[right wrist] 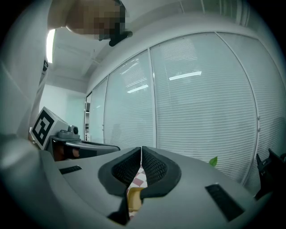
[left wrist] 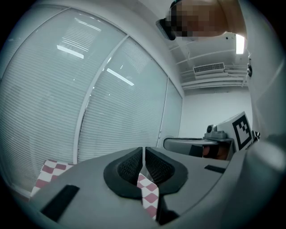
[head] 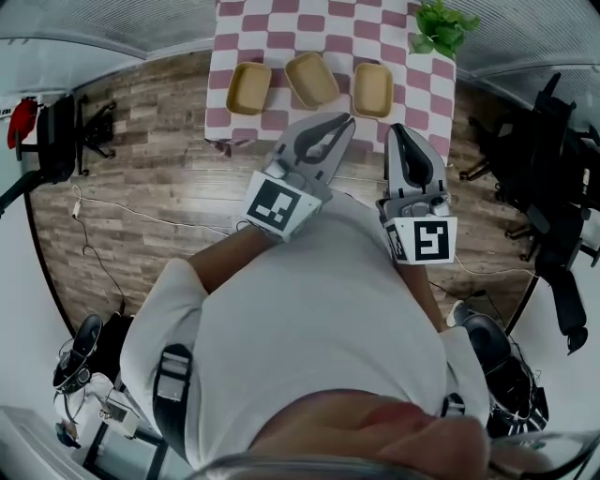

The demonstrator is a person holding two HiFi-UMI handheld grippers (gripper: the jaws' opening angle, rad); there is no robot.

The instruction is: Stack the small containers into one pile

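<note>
Three small tan containers sit in a row on the checked table [head: 281, 28] in the head view: left container [head: 248, 88], middle container [head: 312, 79], right container [head: 372, 89]. My left gripper [head: 343, 119] is held close to my chest, short of the table's near edge, its jaws shut with nothing between them. My right gripper [head: 397, 130] is beside it, also shut and empty. In the right gripper view a sliver of a tan container [right wrist: 134, 197] shows below the shut jaws. The left gripper [left wrist: 143, 154] view shows only checked cloth [left wrist: 149, 197] below the jaws.
A green plant [head: 442, 26] stands at the table's far right corner. Wood floor surrounds the table; black chairs and stands [head: 553, 169] are at the right, a red-topped stand [head: 37, 127] at the left. Window blinds fill both gripper views.
</note>
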